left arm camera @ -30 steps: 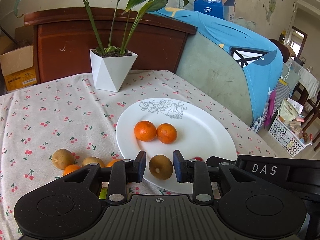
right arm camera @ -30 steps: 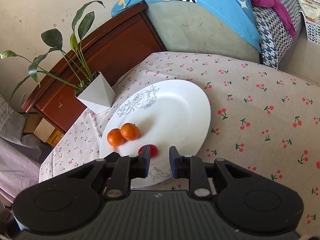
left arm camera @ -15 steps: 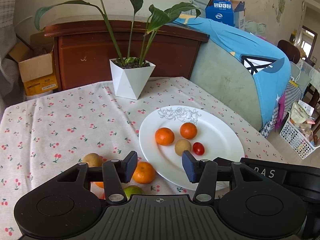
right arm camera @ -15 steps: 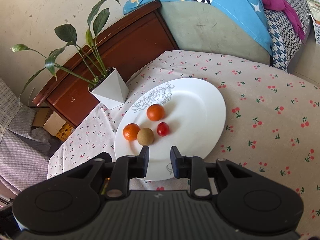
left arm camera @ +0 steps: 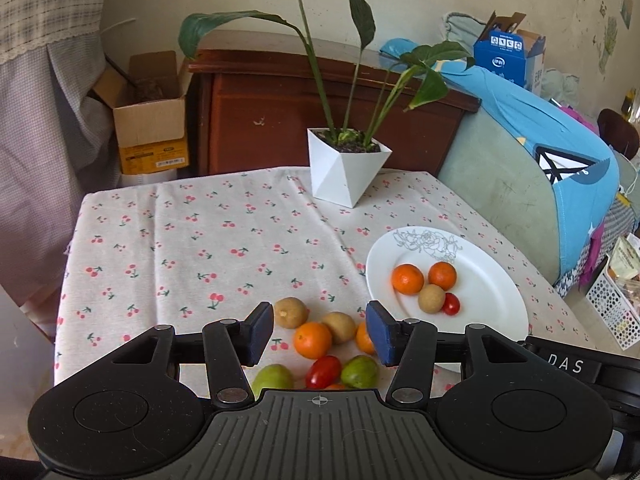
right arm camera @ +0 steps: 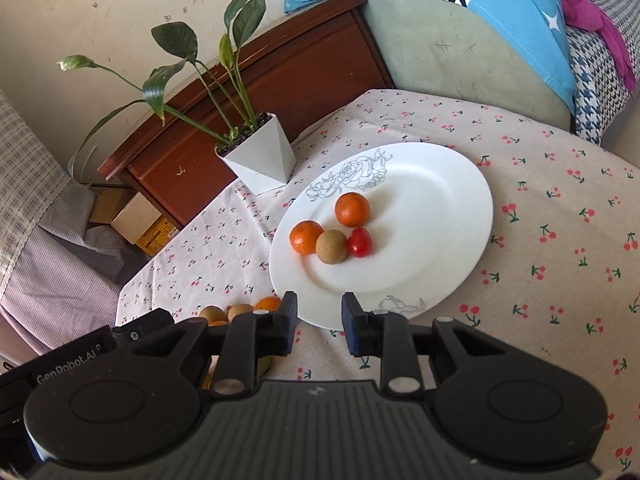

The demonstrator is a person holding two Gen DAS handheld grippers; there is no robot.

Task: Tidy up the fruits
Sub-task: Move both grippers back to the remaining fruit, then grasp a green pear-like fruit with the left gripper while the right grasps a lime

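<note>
A white plate [left arm camera: 492, 280] [right arm camera: 440, 224] holds two oranges [left arm camera: 407, 278] [right arm camera: 352, 209], a brown kiwi [left arm camera: 431, 298] [right arm camera: 331, 246] and a cherry tomato [left arm camera: 451, 303] [right arm camera: 359, 242]. Left of the plate lies a loose pile: kiwis [left arm camera: 291, 312], an orange [left arm camera: 312, 340], a red tomato [left arm camera: 323, 371] and green fruits [left arm camera: 359, 371]. My left gripper [left arm camera: 320, 334] is open and empty above this pile. My right gripper [right arm camera: 319, 322] is open and empty at the plate's near rim.
A white pot with a green plant [left arm camera: 347, 170] [right arm camera: 260, 156] stands at the table's far side. A wooden cabinet [left arm camera: 280, 120], a cardboard box [left arm camera: 150, 120] and a sofa with a blue cover [left arm camera: 540, 152] surround the table.
My left gripper let go of the kiwi on the plate, opened wide and pulled back left over the loose pile. My right gripper left the cherry tomato on the plate and drew back.
</note>
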